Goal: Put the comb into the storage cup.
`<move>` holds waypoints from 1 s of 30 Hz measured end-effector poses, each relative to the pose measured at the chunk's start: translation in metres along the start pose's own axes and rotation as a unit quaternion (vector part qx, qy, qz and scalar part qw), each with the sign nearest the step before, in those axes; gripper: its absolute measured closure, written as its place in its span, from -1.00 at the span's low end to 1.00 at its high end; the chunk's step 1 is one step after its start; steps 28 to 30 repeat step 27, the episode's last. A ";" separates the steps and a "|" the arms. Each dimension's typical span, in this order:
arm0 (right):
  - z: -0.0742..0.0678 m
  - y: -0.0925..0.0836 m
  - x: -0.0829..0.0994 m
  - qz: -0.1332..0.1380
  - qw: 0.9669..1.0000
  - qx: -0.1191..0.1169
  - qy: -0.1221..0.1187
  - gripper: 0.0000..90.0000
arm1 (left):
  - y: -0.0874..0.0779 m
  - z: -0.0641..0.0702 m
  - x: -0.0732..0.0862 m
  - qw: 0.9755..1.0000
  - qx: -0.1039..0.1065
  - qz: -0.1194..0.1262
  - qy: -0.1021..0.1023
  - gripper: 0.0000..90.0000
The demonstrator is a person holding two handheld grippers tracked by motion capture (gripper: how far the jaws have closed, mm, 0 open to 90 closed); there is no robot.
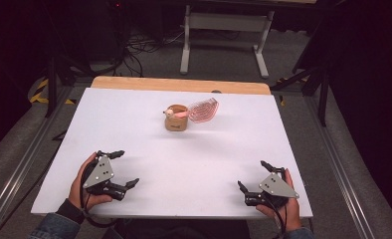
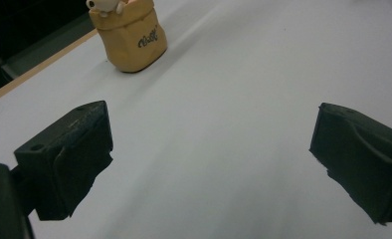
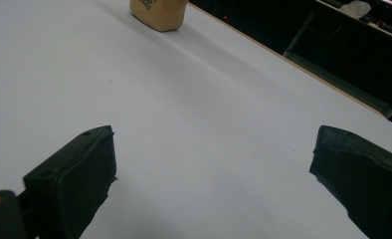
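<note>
A small tan bag-shaped holder point(image 1: 176, 119) stands upright near the far middle of the white table point(image 1: 134, 129), with a small white and pink item poking out of its top. A pink ribbed brush-like object point(image 1: 203, 110) leans just to its right. My left gripper point(image 1: 125, 170) rests open near the front left edge, held by a hand. Near the front right edge my right gripper point(image 1: 254, 176) also stands open and holds nothing. The holder point(image 2: 130, 37) appears far ahead in the left gripper view, and the holder point(image 3: 159, 12) sits at the top of the right gripper view.
A wooden strip point(image 1: 179, 84) runs along the table's far edge. Beyond it stand a white table frame point(image 1: 224, 35) and loose cables on the floor. Metal rails flank both sides of the table.
</note>
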State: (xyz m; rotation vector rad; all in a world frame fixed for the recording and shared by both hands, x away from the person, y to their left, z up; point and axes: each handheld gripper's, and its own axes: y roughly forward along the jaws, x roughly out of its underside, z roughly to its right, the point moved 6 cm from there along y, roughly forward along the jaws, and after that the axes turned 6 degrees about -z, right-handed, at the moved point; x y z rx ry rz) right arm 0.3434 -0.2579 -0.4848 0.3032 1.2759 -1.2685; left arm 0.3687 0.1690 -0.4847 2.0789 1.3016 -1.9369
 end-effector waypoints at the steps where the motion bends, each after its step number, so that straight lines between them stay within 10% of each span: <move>1: 0.000 0.000 0.000 0.000 1.000 0.001 0.000 -0.90 | 0.000 0.000 0.000 1.000 -0.001 0.000 -0.001 -0.91; 30: 0.001 0.005 -0.002 0.002 1.000 0.000 0.009 -0.89 | 0.000 -0.009 0.002 1.000 0.001 0.002 -0.009 -0.91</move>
